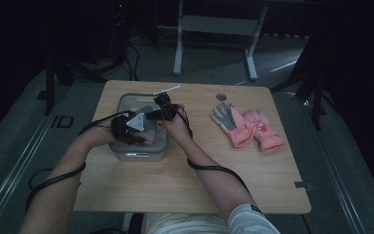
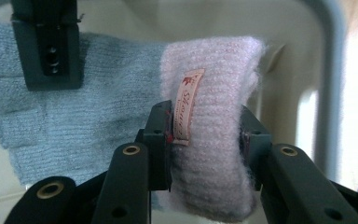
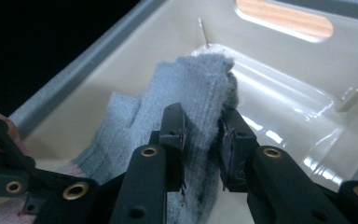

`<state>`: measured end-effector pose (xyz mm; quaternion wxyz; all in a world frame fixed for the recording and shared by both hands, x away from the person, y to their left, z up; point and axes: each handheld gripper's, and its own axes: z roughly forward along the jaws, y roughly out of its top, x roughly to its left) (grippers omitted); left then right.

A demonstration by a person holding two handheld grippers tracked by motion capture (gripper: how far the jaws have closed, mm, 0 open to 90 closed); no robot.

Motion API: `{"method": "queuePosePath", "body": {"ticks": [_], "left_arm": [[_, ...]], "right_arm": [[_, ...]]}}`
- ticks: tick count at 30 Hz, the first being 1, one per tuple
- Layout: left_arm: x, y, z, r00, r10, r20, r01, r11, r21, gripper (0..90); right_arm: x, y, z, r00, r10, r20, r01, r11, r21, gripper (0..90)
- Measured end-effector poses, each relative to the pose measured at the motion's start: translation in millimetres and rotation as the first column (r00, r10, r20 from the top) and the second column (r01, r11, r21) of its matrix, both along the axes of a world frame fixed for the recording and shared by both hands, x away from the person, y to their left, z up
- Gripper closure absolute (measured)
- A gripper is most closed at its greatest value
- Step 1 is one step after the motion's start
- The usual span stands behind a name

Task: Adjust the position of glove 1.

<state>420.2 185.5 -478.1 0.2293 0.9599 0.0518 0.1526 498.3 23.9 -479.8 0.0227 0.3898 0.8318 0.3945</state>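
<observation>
Right now both my grippers are down over the grey bin [image 1: 121, 155] on the wooden table [image 1: 175, 180], each clamped on one end of a knitted glove; my left gripper [image 2: 205, 135] has its two black pads pressed on either side of the pink cuff [image 2: 214, 107], which stands upright between them and rises well above the pad tips, with its small sewn label [image 2: 188, 105] lying just inside the left-hand pad; beyond that cuff, further from my left gripper, the grey-blue knit [image 2: 88, 107] spreads away to the left, and one jaw of my other gripper shows at the top left in front of it; my right gripper [image 3: 204, 135] is closed on a bunched fold of grey-blue fabric [image 3: 191, 88], the fold pinched between the pads and bulging up past their tips, the rest of the knit trailing down and to the left of the jaws; behind the fabric lies the pale inner wall of the bin; off to the right of both my grippers, well apart from them, a pair of pink gloves [image 1: 253, 129] lies flat on the table.
</observation>
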Motion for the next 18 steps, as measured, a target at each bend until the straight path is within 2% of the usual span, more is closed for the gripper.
{"method": "queuePosePath", "body": {"ticks": [2, 3, 5, 7, 8, 14, 16, 18], "left_arm": [[3.8, -2.3, -4.4, 1.0000, -0.005, 0.006, 0.004, 0.9995, 0.031, 63.7], [5.4, -3.9, -7.3, 1.0000, -0.006, 0.006, 0.006, 0.9989, 0.046, 63.6], [8.3, -8.8, -12.5, 0.9998, 0.007, -0.016, -0.006, 0.9958, 0.091, 63.1], [10.3, -11.8, -18.1, 0.9998, -0.007, -0.019, 0.009, 0.9907, 0.136, 63.1], [11.3, -12.8, -20.8, 0.9994, -0.007, -0.033, 0.011, 0.9892, 0.146, 63.2], [15.7, -15.8, -26.9, 0.9985, 0.008, -0.055, 0.001, 0.9874, 0.158, 61.4], [15.9, -16.1, -27.0, 0.9994, 0.006, -0.035, -0.001, 0.9871, 0.160, 60.6], [16.3, -17.1, -27.0, 0.9994, 0.017, -0.032, -0.011, 0.9860, 0.167, 59.2]], "right_arm": [[3.6, 0.7, -2.9, 0.9999, 0.001, -0.013, -0.002, 0.9998, -0.017, 71.4], [4.9, 1.4, -4.2, 1.0000, 0.001, -0.004, -0.001, 0.9994, -0.036, 69.0], [6.5, 0.6, -5.4, 0.9999, -0.006, 0.008, 0.007, 0.9983, -0.058, 63.1], [7.4, -3.4, -3.7, 0.9997, -0.017, 0.017, 0.018, 0.9985, -0.052, 59.4], [7.4, -6.0, -2.0, 0.9993, -0.025, 0.030, 0.026, 0.9983, -0.053, 58.1], [4.0, -21.8, 6.7, 0.9983, -0.029, 0.050, 0.030, 0.9994, -0.016, 56.0], [1.6, -26.0, 9.5, 0.9983, -0.023, 0.054, 0.023, 0.9997, -0.002, 54.7], [-1.5, -29.6, 13.0, 0.9976, -0.019, 0.066, 0.018, 0.9998, 0.012, 52.3]]}}
